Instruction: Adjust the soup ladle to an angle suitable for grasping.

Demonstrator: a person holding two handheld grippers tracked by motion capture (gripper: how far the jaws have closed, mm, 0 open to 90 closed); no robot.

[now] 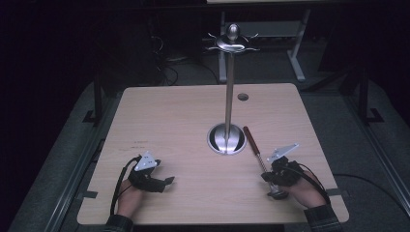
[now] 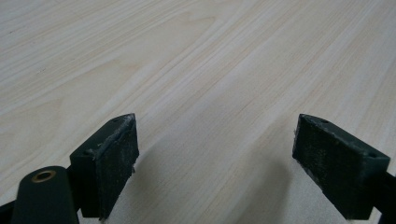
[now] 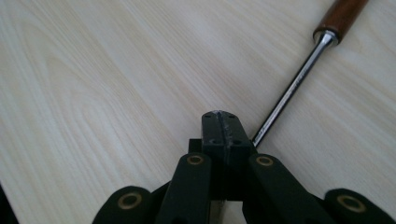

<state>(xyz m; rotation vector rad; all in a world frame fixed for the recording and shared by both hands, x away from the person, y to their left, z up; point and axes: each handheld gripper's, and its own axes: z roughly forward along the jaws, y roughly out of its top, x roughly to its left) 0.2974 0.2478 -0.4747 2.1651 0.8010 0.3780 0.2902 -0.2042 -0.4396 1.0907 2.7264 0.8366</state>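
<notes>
**Inspector:** High view: your right gripper (image 1: 276, 180) sits over the metal shaft of the wooden-handled utensil (image 1: 251, 140), lying just right of the steel stand (image 1: 227, 137).

**Operator:** Clamped on it?

**Inspector:** Cannot tell; its jaws are pressed together. Your left gripper (image 2: 215, 163) stands spread apart over bare table (image 1: 169, 116).

Dim room, evenly lit tabletop (image 1: 193, 116)

High view is dark and soft, surroundings nearly black; the metal stand (image 1: 229, 96) catches bright glints. In the left gripper view, soft shadows fall beneath the jaws. In the right gripper view, the utensil's (image 3: 299, 84) steel shaft shows glare, its wooden handle slightly blurred.
</notes>
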